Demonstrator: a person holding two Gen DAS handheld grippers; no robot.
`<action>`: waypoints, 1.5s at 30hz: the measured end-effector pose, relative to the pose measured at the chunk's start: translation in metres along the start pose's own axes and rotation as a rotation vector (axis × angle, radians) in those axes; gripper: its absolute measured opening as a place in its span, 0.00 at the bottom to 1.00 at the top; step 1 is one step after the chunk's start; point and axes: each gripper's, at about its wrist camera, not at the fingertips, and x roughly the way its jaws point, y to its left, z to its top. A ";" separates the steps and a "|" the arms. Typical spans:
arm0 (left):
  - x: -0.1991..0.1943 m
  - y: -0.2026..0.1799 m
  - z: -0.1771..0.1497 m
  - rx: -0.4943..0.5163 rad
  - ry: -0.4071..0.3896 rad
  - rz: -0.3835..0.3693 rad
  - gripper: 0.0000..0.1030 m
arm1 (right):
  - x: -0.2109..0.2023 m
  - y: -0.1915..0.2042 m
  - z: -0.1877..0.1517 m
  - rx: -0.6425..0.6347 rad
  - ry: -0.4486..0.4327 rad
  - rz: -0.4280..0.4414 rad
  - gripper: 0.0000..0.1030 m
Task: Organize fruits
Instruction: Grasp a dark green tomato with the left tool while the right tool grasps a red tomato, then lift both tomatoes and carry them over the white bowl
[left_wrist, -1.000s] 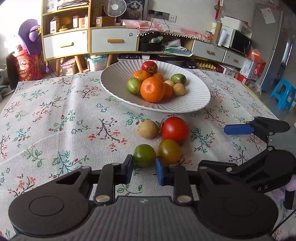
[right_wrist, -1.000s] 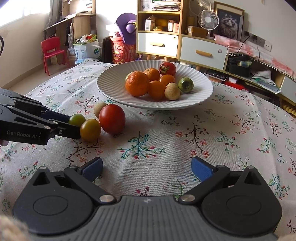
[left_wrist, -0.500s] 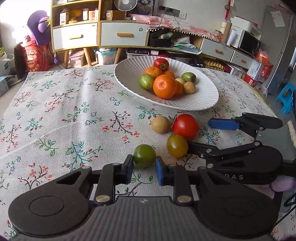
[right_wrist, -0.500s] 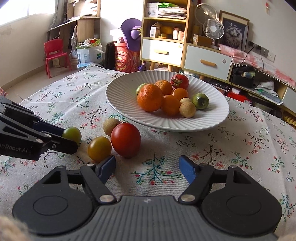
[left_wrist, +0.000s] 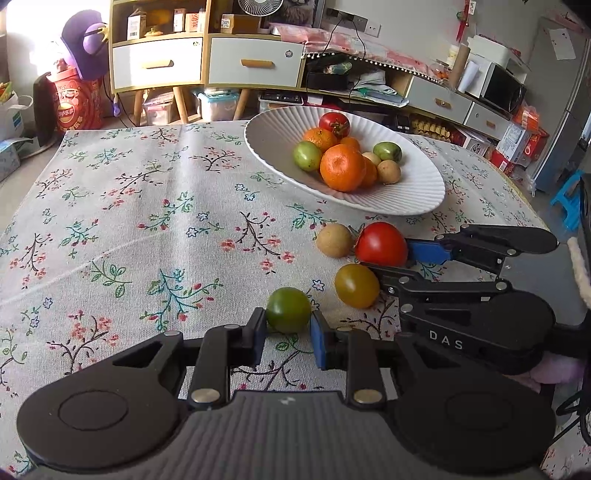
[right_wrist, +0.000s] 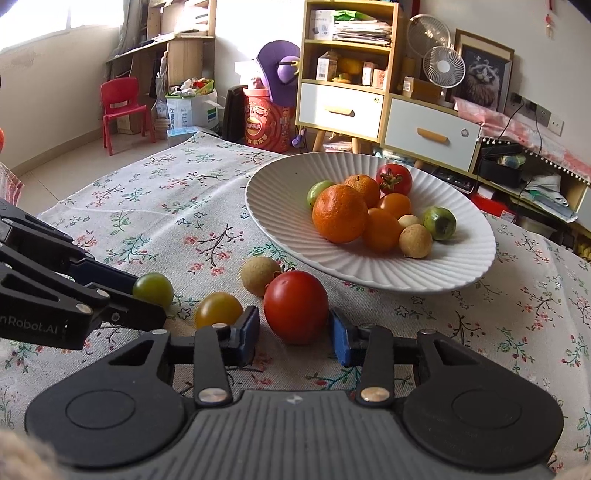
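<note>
The red tomato (right_wrist: 295, 306) sits on the cloth between your right gripper (right_wrist: 293, 330) pads, whose jaws have just been closing onto it. Squeeze off-centre and it rolls into the yellow tomato (right_wrist: 218, 309) just left. Your left gripper (left_wrist: 288, 334) pinches the green tomato (left_wrist: 289, 309); the bowl (right_wrist: 461, 273) waits ahead.

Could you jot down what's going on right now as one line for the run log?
left gripper: shut on green tomato | right gripper: jaws just closing around red tomato | yellow tomato, brown fruit: on tablecloth | plate: partly filled
</note>
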 end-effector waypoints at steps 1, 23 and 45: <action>0.000 0.000 0.000 -0.003 -0.001 0.001 0.14 | -0.001 0.001 0.000 -0.007 0.003 0.000 0.31; -0.009 -0.019 0.016 0.007 -0.039 -0.008 0.14 | -0.040 -0.026 0.005 0.009 0.019 0.037 0.31; 0.004 -0.050 0.051 -0.025 -0.124 -0.050 0.14 | -0.016 -0.074 0.047 0.052 -0.110 0.016 0.31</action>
